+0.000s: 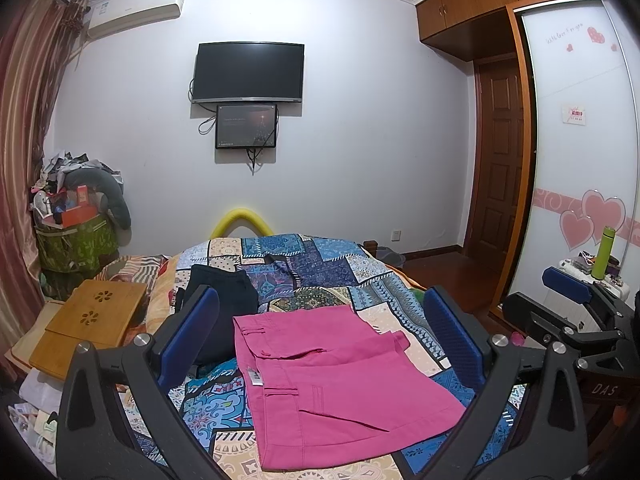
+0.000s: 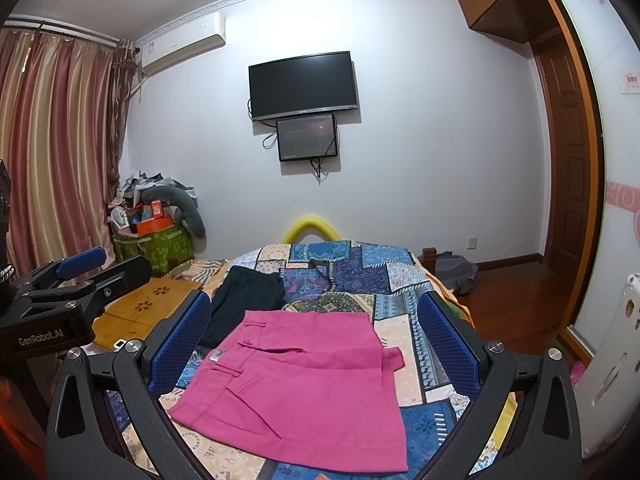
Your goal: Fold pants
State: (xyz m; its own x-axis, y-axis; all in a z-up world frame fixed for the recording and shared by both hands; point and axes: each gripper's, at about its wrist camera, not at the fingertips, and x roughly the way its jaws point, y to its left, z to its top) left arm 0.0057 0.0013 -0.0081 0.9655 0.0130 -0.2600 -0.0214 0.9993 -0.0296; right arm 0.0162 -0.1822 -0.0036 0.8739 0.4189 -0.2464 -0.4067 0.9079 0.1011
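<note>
A: What are the grippers doing?

B: The left gripper (image 1: 320, 332) has its blue-padded fingers (image 1: 188, 332) spread wide apart, holding nothing. The right gripper (image 2: 316, 344) is the same, fingers (image 2: 448, 344) well apart and empty. Both hang above the bed, side by side; each shows at the edge of the other's view.

A: And the pants?

B: The pink pants (image 1: 336, 384) lie folded into a compact rectangle on the patchwork bedspread (image 1: 320, 264), framed between the fingers in both views but touched by neither gripper. The waistband with its belt loops faces the left side, and a white label shows there. One small corner of fabric sticks out past the fold on the right edge.

A: Anything next to them?

B: A dark garment (image 1: 224, 292) lies just behind the pants toward the left, its edge partly tucked under or touching them; I cannot tell which.

A: Further out?

B: A wooden lap tray (image 1: 92, 320) sits to the left of the bed, and a heaped green basket (image 1: 76, 240) stands in the corner by the striped curtain (image 2: 52, 140). On the far wall hang a television (image 1: 248, 72) and a smaller screen (image 1: 246, 126) below it. A wooden door (image 1: 500, 176) is to the right.
</note>
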